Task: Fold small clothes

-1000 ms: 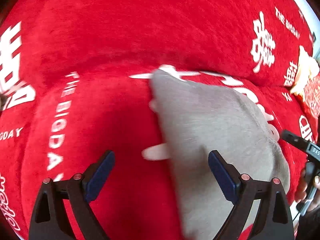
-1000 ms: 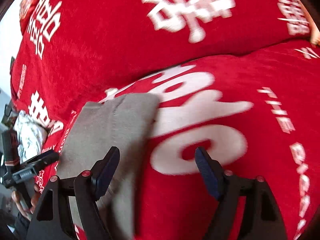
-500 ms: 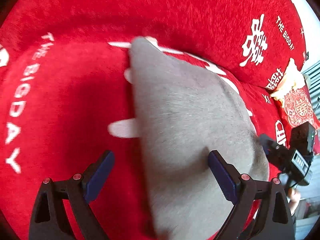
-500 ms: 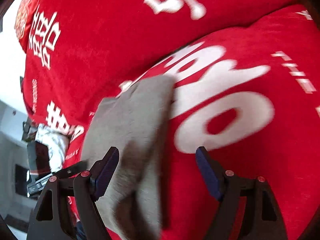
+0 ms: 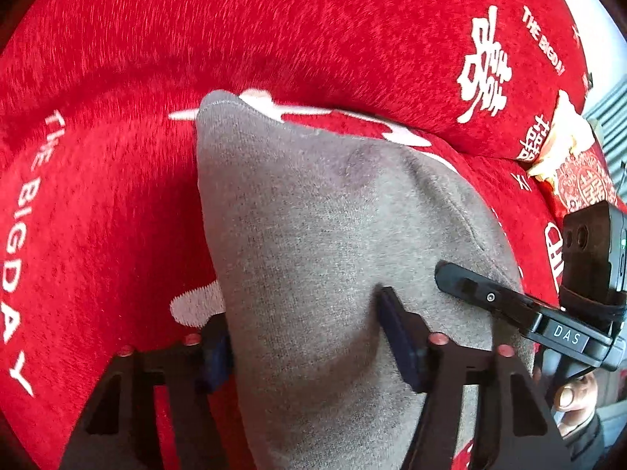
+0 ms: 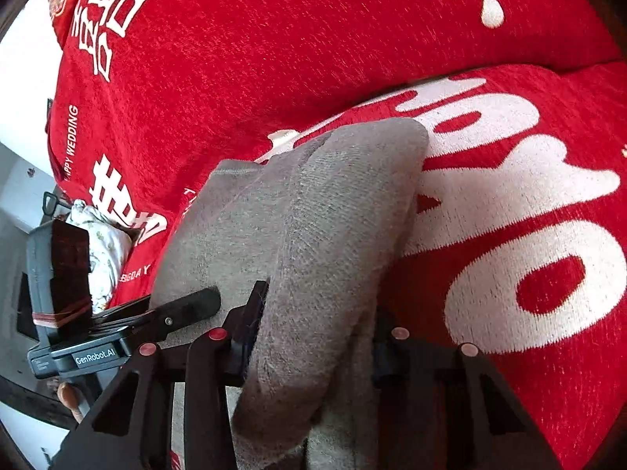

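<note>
A small grey knitted garment [image 5: 313, 215] lies on a red sofa cover [image 5: 117, 215] with white lettering. My left gripper [image 5: 309, 344] straddles the garment's near left edge, its jaws closing, with a hump of grey cloth pinched between the blue pads. In the right wrist view the same garment [image 6: 313, 203] bunches into a thick fold between the pads of my right gripper [image 6: 317, 333], whose jaws are also closing on it. Each view shows a black finger of the other gripper resting on the cloth close by: the right gripper's finger [image 5: 490, 295] and the left gripper's finger [image 6: 184, 309].
The red backrest [image 6: 274, 39] rises just behind the garment. A red and gold cushion [image 5: 568, 168] sits at the far right of the seat. A white patterned cloth [image 6: 102, 243] lies at the sofa's left end. A person's hand [image 5: 576, 395] holds the right gripper.
Both grippers moved in over the garment's near edge and their wide jaws narrowed onto it. The cloth, flat before, now humps up between each pair of pads.
</note>
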{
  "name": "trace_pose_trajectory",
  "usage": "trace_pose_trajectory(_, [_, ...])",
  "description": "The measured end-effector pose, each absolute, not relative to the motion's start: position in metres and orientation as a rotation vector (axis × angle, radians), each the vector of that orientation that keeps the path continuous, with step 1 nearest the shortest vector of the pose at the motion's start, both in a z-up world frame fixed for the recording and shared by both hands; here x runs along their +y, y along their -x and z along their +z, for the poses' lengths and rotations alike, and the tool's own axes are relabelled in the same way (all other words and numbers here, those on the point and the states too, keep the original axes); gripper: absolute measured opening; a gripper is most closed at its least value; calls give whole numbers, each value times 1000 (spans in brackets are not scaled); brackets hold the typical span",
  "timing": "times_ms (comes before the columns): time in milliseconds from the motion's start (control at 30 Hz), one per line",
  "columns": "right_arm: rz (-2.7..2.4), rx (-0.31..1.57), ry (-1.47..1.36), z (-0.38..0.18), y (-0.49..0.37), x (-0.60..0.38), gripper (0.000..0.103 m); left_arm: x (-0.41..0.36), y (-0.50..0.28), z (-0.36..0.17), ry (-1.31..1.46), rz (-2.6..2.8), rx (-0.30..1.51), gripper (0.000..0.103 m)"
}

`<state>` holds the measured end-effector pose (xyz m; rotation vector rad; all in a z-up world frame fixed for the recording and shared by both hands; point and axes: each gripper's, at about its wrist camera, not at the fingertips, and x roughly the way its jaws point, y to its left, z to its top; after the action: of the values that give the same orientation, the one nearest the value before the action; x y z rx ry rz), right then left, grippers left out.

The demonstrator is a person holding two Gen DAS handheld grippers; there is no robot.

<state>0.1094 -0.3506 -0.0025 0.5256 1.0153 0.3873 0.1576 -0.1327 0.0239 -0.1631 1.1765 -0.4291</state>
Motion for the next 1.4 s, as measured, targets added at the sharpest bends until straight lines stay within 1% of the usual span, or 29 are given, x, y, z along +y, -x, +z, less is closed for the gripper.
trace_pose_trajectory(200, [341,990,-451,13,-105,-338,40,-130,-148,35,119,-431,1134,48])
trace_pose_trajectory(333, [304,985,-368,21,-102,-325,40,-128,-146,36,116,-423,1133,47])
trace_pose_trajectory(367, [294,992,-357,21,-103,-324,40,-128,-146,34,116,-418,1140,49])
trace_pose_trajectory(400, [288,1000,-359,19,-104,-324,41,-124,-144,32,120,-413,1150,56])
trace_pose_trajectory(433, [283,1009,-367,17,-105,-326,46,-123,-145,29,131,-408,1162,61])
trace_pose_trajectory(467, [282,1019,-384,15,-107,-329,51,-119,-146,26,146,-403,1175,75])
trace_pose_trajectory(500, [281,1032,-403,11,-107,-333,60,-116,-145,23,158,-397,1182,88])
trace_pose_trajectory(533, [285,1046,-420,7,-108,-336,68,-112,-144,20,175,-391,1184,91])
trace_pose_trajectory(600, [306,1050,-448,0,-108,-341,69,-105,-143,14,227,-417,1195,91])
trace_pose_trajectory(700, [345,1053,-483,-7,-109,-346,69,-102,-143,4,329,-438,1206,91])
trace_pose_trajectory(733, [353,1053,-491,-7,-110,-346,61,-106,-142,5,320,-442,1198,90])
trace_pose_trajectory(767, [366,1060,-498,-8,-110,-344,57,-113,-142,6,315,-471,1204,78])
trace_pose_trajectory(833, [359,1063,-479,-5,-111,-339,51,-123,-141,12,270,-463,1197,72])
trace_pose_trajectory(867, [355,1062,-469,-2,-111,-337,48,-126,-140,16,246,-466,1191,66])
trace_pose_trajectory(900, [350,1057,-459,1,-110,-335,47,-127,-140,18,239,-466,1189,58])
trace_pose_trajectory(933, [343,1048,-448,4,-108,-333,46,-125,-141,21,236,-467,1190,54])
trace_pose_trajectory(967, [339,1043,-440,6,-107,-331,45,-123,-141,24,238,-469,1187,47])
trace_pose_trajectory(1000, [334,1037,-435,9,-106,-329,45,-123,-141,28,232,-472,1183,43])
trace_pose_trajectory(1167, [321,1013,-419,27,-103,-319,42,-134,-134,40,121,-446,1164,40])
trace_pose_trajectory(1400, [308,999,-409,45,-89,-306,42,-123,-122,51,130,-451,1152,39])
